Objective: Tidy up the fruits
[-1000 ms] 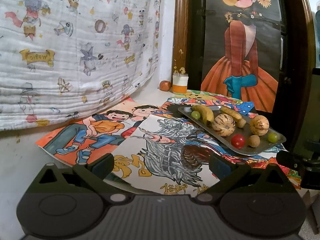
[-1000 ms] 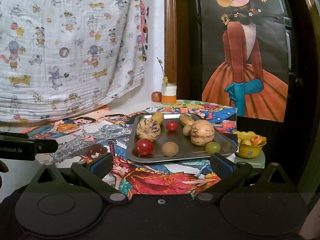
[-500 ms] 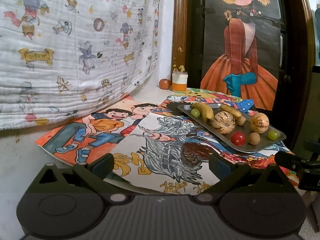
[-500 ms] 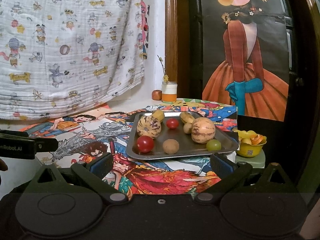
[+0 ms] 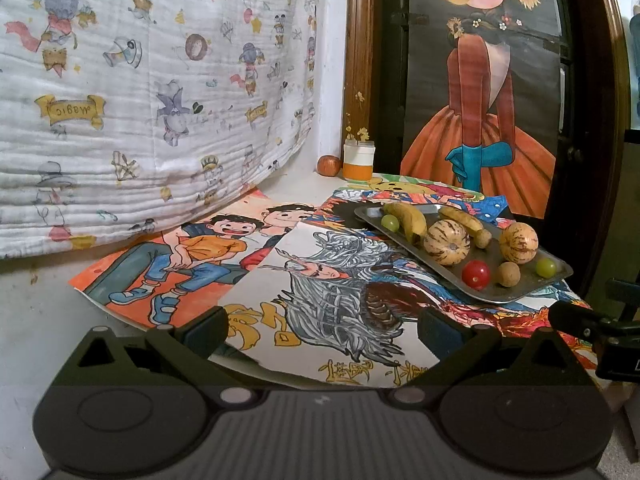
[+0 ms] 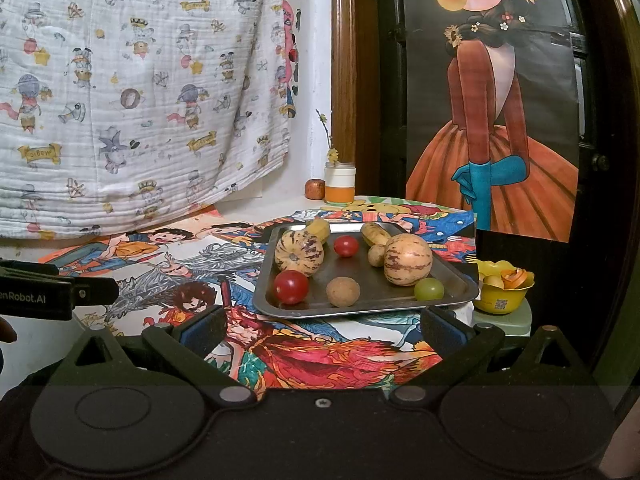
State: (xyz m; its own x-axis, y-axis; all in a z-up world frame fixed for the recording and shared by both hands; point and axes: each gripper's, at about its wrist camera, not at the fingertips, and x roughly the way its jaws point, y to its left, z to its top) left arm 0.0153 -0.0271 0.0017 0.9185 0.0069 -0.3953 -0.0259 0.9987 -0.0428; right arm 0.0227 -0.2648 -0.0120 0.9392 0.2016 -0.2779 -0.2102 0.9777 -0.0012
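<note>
Fruits fill a flat grey metal tray (image 6: 452,280) that sits on the colourful drawn posters (image 5: 320,304) covering the table, in the middle right of both views. In my right view the tray lies just above and between my right gripper (image 6: 320,330), whose blue-padded fingers (image 6: 200,330) are spread wide with nothing between them. On the tray I see two striped cream melons (image 6: 298,250), one at the left and one at the right, two red cherry tomatoes (image 6: 291,287), one at the near left and one further back, a round brown fruit (image 6: 343,291) near the front edge, a green grape (image 6: 429,289) at the front right corner, and yellow bananas (image 6: 374,233) at the back. My left gripper (image 5: 322,330) hangs at the bottom of its view over the grey-haired drawing, fingers (image 5: 206,330) likewise wide apart and empty; the tray (image 5: 516,298) lies well up and to the right of them. A second green grape (image 5: 390,222) shows at the tray's far end beside a banana. A small yellow bowl (image 6: 502,300) of fruit pieces stands at the right edge, off the table, beside the tray. A white and orange jar (image 6: 340,184) and a small red apple (image 6: 315,189) stand at the back against the wall.
</note>
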